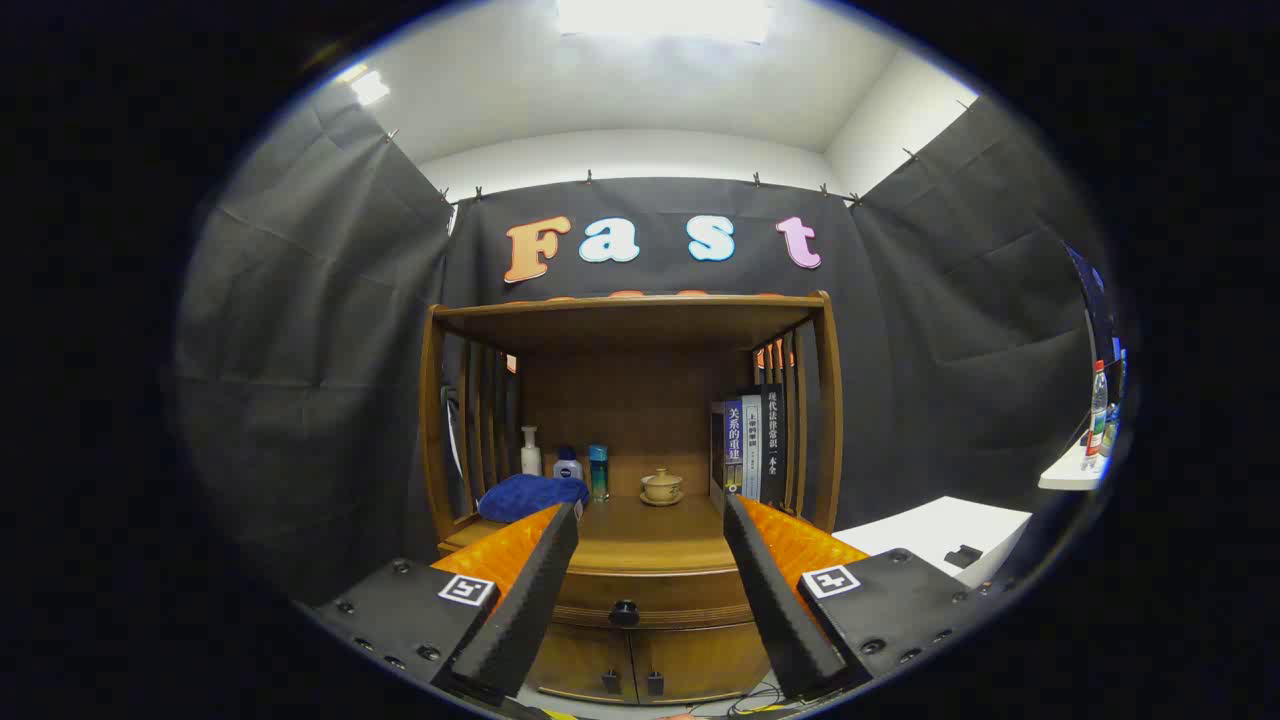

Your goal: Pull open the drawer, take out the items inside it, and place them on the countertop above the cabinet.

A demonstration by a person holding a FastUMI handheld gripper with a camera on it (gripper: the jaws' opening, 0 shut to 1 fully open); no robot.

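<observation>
A wooden cabinet (630, 400) with an open shelf stands ahead of me against the booth wall. Its drawer (650, 598) sits shut below the countertop (640, 545), with a dark round knob (624, 612) in the gap between my fingers, some way beyond them. My gripper (650, 508) is open and holds nothing. On the countertop lie a blue cloth (530, 496), a white bottle (531, 452), a small blue-capped bottle (567, 465), a teal bottle (598, 472) and a small lidded cup (661, 486). The drawer's inside is hidden.
Several books (752, 445) stand upright at the countertop's right end. Two small doors (630, 665) sit under the drawer. A white table (940, 530) stands to the right, and a white ledge (1075, 470) with bottles (1098, 415) lies farther right. Cables lie on the floor.
</observation>
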